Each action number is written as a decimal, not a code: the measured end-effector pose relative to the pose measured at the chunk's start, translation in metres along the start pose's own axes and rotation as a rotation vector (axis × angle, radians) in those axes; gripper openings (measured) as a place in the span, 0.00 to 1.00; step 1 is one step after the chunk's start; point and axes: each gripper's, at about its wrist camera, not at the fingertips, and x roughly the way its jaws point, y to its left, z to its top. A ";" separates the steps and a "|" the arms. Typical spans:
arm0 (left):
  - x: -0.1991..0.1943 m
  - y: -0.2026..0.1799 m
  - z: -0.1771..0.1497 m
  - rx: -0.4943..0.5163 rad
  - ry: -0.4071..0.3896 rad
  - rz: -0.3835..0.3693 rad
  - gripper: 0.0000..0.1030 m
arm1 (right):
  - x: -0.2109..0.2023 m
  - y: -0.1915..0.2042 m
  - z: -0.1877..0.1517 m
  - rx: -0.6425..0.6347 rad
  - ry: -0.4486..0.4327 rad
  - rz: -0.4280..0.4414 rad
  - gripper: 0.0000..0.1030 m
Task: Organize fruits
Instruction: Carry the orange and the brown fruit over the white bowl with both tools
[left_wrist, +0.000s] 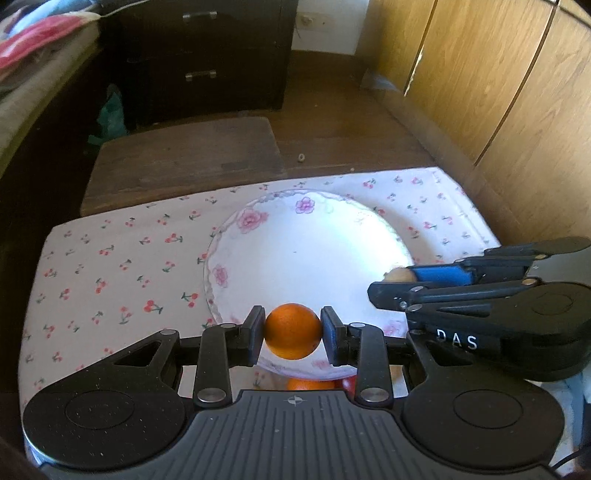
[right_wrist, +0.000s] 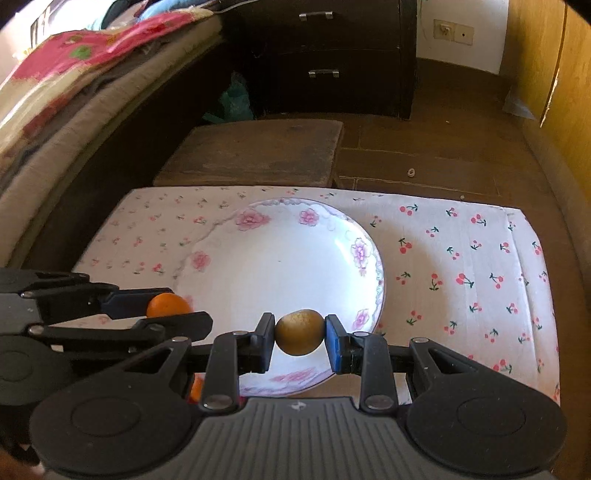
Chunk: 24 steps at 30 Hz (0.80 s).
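Left wrist: left tool (left_wrist: 293, 332) clamped on orange (left_wrist: 293, 331); right wrist: right tool (right_wrist: 299, 334) clamped on kiwi (right_wrist: 299, 332).

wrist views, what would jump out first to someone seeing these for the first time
The bright orange clamped in the left gripper stands out first, held over the near rim of the white floral plate. Beside it, the right gripper pinches a brownish kiwi over the same bare plate, which sits on a cherry-print cloth.
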 end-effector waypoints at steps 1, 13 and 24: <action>0.006 0.001 0.000 -0.005 0.007 -0.003 0.39 | 0.005 -0.002 0.000 0.003 0.007 0.003 0.30; 0.028 0.008 -0.009 -0.004 0.040 0.004 0.40 | 0.028 -0.002 -0.006 -0.028 0.047 -0.006 0.30; 0.022 0.003 -0.013 0.018 0.051 0.018 0.40 | 0.024 0.001 -0.007 -0.059 0.078 -0.014 0.30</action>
